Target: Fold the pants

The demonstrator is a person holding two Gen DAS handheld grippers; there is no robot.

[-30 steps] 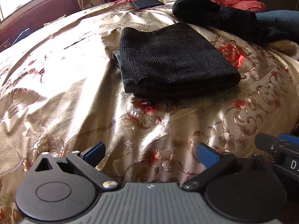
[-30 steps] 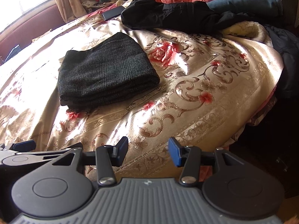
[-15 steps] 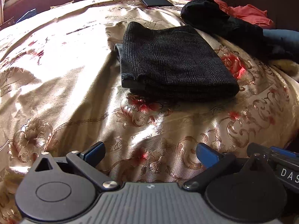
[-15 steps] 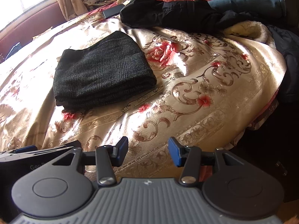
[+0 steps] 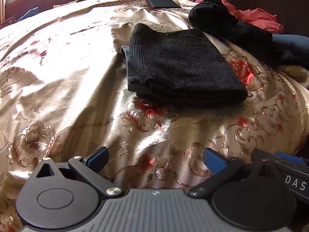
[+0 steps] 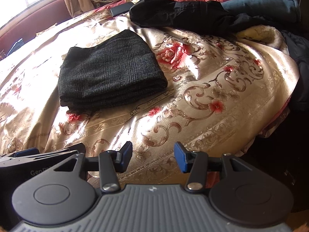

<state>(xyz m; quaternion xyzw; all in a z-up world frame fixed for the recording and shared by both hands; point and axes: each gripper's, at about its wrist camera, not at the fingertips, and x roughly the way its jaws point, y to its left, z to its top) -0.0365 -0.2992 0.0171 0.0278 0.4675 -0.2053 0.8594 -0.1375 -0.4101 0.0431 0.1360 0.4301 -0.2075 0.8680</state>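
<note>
Pants [image 5: 183,65] lie folded in a compact stack on the bedspread [image 5: 67,89], mid-bed, well apart from both tools. Left gripper [image 5: 154,158] spread wide, empty; right gripper [image 6: 153,157] moderately parted, empty. Risk: the satin cover looks slick, so any nudge could slide or spill the stack. Against the earlier frames both cameras have shifted slightly (pants unmoved).

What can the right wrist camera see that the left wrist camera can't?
Only the right wrist view shows the fluffy cream blanket and the bed's right edge with a dark jacket beside it. Only the left wrist view shows more of the sunlit left side of the bedspread. Both show the folded pants, black clothes, a phone and both open grippers.
</note>
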